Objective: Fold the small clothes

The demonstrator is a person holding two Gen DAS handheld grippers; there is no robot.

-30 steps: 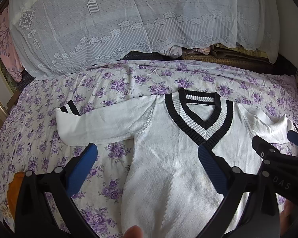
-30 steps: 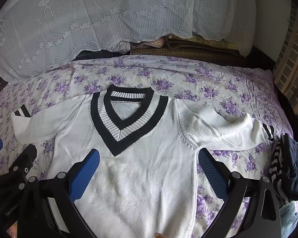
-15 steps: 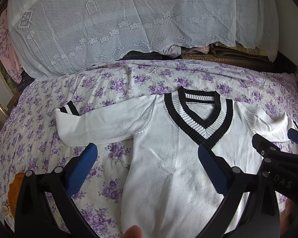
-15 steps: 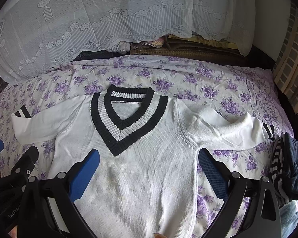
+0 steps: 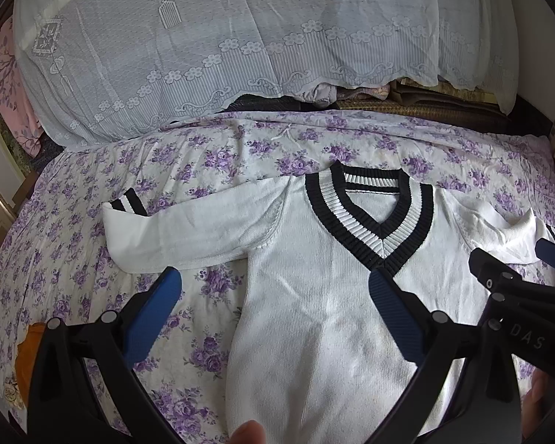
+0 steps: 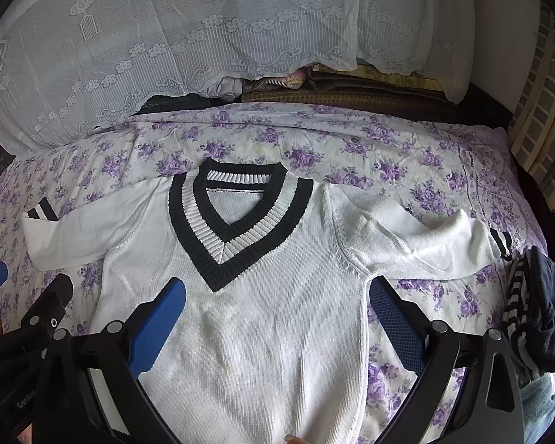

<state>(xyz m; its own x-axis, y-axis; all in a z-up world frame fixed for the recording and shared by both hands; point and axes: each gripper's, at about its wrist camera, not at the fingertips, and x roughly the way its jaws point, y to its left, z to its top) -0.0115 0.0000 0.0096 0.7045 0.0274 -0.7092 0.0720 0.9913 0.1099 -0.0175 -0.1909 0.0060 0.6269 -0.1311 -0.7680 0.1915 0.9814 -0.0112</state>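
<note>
A small white knit sweater (image 5: 314,325) (image 6: 262,333) with a black-and-white V-neck collar (image 6: 233,233) lies flat, front up, on the purple-flowered bed sheet (image 5: 74,259). Both sleeves are spread sideways, with striped cuffs (image 5: 129,201) (image 6: 499,240). My left gripper (image 5: 273,318) hovers open over the sweater's left side and sleeve seam, holding nothing. My right gripper (image 6: 277,322) hovers open above the chest, also holding nothing. Each gripper shows at the edge of the other's view. A fingertip (image 5: 248,433) peeks in at the bottom edge.
A white lace-covered heap (image 5: 240,44) rises behind the bed. A dark garment with striped trim (image 6: 536,318) lies at the right edge of the bed. An orange item (image 5: 27,351) sits at the left. A woven mat (image 6: 351,96) lies behind the sheet.
Both grippers drifted only slightly; the sweater has not moved and both stay open.
</note>
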